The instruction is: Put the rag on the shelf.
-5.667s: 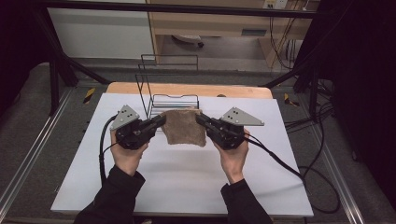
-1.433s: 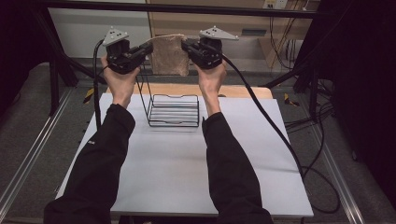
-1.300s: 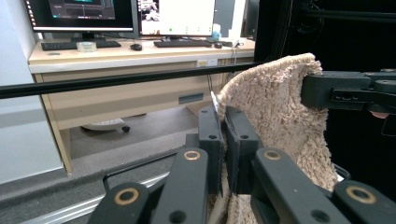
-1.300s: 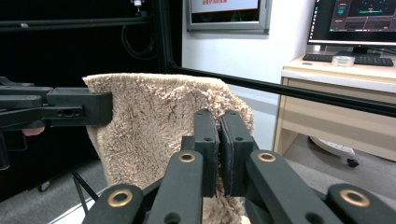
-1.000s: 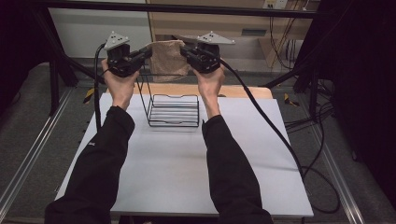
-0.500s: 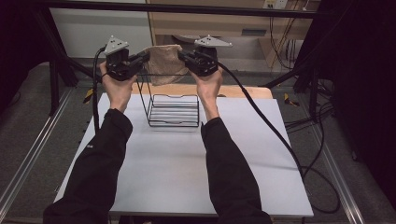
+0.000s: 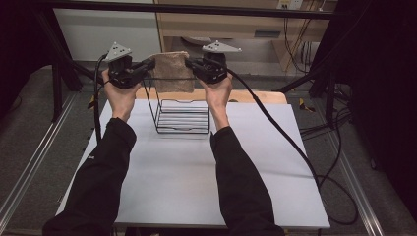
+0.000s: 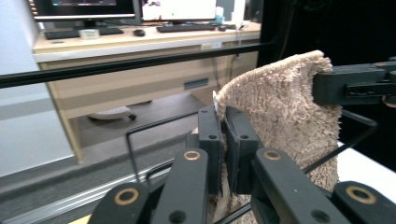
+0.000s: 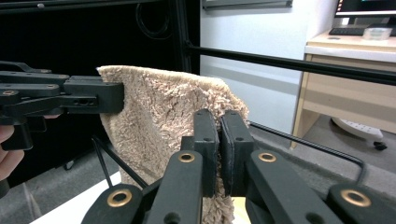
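A beige fluffy towel [image 7: 171, 71] hangs in the air between my two grippers, above the far side of a black wire rack [image 7: 182, 110]. My left gripper [image 7: 147, 64] is shut on the towel's left top corner [image 8: 224, 105]. My right gripper [image 7: 191, 63] is shut on its right top corner [image 9: 219, 105]. The towel sags slightly between them and its lower part hangs just past the rack's top rail [image 8: 355, 135]. In the left gripper view the other gripper's jaws clamp the far corner [image 8: 322, 70]; in the right gripper view the left gripper's jaws hold the far corner [image 9: 105, 77].
The rack stands at the back middle of the white table [image 7: 187, 177]. A wooden strip [image 7: 255, 96] runs along the table's far edge. Beyond it are a black frame bar [image 7: 196, 9], a desk [image 8: 140, 51] and cables [image 7: 295, 147] trailing off to the right.
Both grippers lifted the towel from the table to above the rack, and over the last second have come down and slightly toward the person, lowering the towel closer to the rack's top.
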A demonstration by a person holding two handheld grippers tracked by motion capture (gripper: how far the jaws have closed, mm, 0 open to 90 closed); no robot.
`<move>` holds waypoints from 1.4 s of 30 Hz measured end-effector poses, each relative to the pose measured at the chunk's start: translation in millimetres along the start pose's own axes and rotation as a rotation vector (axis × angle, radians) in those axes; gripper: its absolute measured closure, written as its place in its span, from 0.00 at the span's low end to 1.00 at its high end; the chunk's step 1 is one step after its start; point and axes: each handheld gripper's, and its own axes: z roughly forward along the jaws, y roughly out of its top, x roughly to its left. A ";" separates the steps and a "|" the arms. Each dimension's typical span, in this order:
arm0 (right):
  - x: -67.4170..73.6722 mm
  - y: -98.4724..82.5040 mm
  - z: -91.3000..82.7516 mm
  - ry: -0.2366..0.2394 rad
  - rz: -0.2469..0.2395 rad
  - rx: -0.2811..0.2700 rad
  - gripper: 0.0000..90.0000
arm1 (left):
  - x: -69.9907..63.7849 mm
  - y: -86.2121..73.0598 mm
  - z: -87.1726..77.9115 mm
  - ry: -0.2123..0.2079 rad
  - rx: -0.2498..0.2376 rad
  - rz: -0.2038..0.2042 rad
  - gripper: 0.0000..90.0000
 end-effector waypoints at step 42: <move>3.3 -15.9 -41.8 0.042 -0.087 -0.045 0.96 | -27.3 -13.6 -25.1 -0.110 -0.021 0.060 0.95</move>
